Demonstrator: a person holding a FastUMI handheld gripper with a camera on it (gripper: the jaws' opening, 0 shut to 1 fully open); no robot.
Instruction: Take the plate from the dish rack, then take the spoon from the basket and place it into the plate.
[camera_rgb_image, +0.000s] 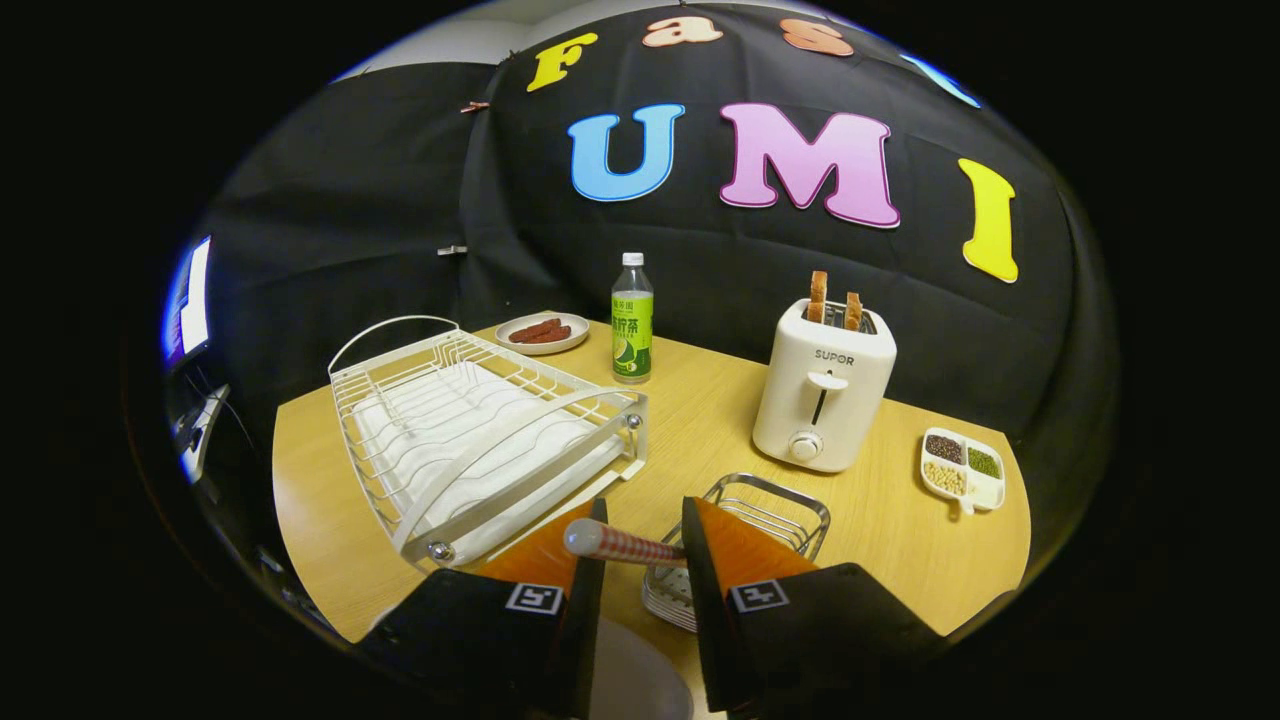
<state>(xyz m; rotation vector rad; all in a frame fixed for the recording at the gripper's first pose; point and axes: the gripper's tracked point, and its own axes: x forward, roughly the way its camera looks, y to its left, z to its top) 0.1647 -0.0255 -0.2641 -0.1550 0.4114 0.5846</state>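
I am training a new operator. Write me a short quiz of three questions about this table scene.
1. True or false: the white wire dish rack has a plate standing in it.
2. What stands in the slots of the white toaster? A) nothing B) two brown slices of toast C) a spoon
3. The fingers of the gripper stand apart. What lies across the gap between their tips?

Key
1. False: no plate is in the rack; a white plate lies below the fingers.
2. B
3. The red-and-white patterned spoon handle, which reaches out from beside the metal wire basket.
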